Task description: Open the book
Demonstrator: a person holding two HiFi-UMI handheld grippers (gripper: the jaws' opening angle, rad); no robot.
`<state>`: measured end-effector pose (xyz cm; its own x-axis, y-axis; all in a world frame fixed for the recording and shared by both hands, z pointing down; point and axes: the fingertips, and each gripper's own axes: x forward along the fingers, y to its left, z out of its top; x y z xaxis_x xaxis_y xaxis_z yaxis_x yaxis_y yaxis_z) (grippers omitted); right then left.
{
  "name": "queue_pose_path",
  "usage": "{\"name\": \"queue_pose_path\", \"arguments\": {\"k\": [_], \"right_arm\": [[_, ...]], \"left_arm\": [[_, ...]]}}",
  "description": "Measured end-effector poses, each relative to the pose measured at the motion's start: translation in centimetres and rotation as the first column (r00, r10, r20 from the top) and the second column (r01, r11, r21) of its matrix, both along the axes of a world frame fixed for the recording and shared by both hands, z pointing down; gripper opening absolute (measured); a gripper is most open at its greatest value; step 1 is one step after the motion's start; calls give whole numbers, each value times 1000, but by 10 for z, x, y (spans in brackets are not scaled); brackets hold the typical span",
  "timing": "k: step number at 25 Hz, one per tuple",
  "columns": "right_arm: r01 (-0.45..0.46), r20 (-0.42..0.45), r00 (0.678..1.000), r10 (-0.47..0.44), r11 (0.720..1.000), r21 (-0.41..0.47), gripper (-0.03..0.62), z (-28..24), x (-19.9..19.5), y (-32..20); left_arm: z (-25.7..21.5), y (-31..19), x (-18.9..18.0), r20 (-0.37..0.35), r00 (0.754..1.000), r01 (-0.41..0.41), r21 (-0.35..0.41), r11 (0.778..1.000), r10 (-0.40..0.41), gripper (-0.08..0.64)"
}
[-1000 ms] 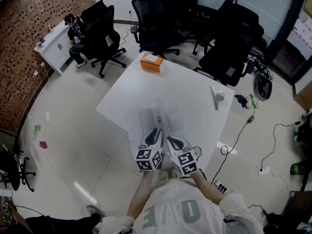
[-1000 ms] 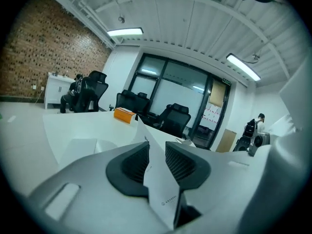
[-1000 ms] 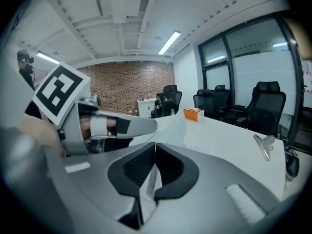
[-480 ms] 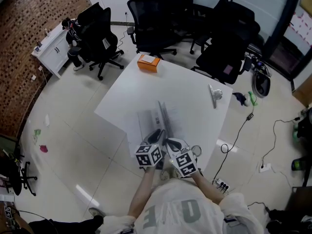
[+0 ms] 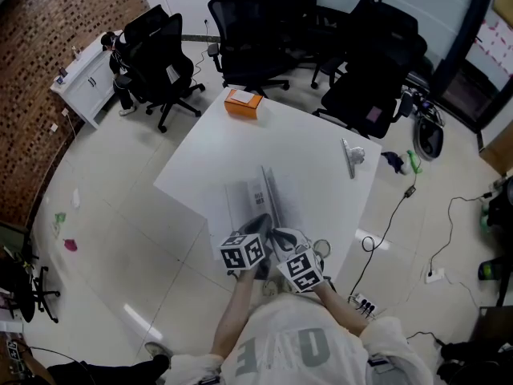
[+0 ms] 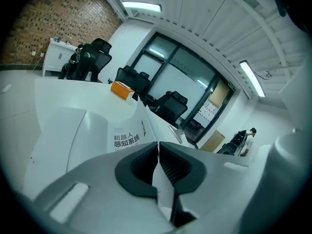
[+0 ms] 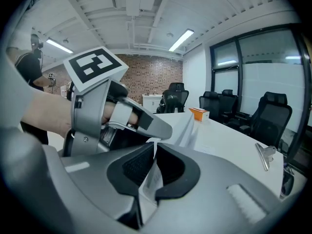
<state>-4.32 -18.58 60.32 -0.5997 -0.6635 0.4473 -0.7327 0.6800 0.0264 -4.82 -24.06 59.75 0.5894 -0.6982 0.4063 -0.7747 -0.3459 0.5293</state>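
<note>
The white book (image 5: 247,196) lies near the front edge of the white table (image 5: 304,147), and one leaf (image 5: 269,188) stands up along its middle. My left gripper (image 5: 258,224) is at the book's near edge, shut on a white leaf (image 6: 163,179) that runs up between its pads. A cover with printed characters (image 6: 126,139) rises just ahead of it. My right gripper (image 5: 277,233) sits close beside the left, with a thin printed page (image 7: 150,179) between its pads. Its jaws have just been opening a little, and their tips (image 7: 155,145) still meet on the page.
An orange box (image 5: 244,103) stands at the table's far corner and a metal clip (image 5: 351,158) lies at its right side. Black office chairs (image 5: 256,30) ring the far edge. Cables and a power strip (image 5: 362,304) lie on the floor to the right.
A leaf of the book that lay low a second ago now stands up along the middle. The left gripper has sunk slightly and rolled; the right has barely moved.
</note>
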Motion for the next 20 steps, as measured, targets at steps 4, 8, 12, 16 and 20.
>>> {"name": "queue_pose_path", "arguments": {"k": [4,8,12,16,20], "right_arm": [[19,2,1000,-19,999,35,44,-3,0,1],[-99,137,985,102,995,-33,43,-5,24,-10],[-246,232,933,276,958,-150,35,8,60,-22],[-328,231,910,343,939,-104,29,1,77,-27],[-341,227,909,349,937,-76,28,-3,80,-28]], "left_arm": [[1,-1,-1,59,998,8,29,1000,-10,29],[1,-5,-18,113,992,46,75,996,-54,28],[0,-3,-36,159,982,81,116,990,-99,28],[-3,1,-55,198,969,119,150,981,-148,28],[-5,5,-82,227,951,175,170,970,-212,31]]}}
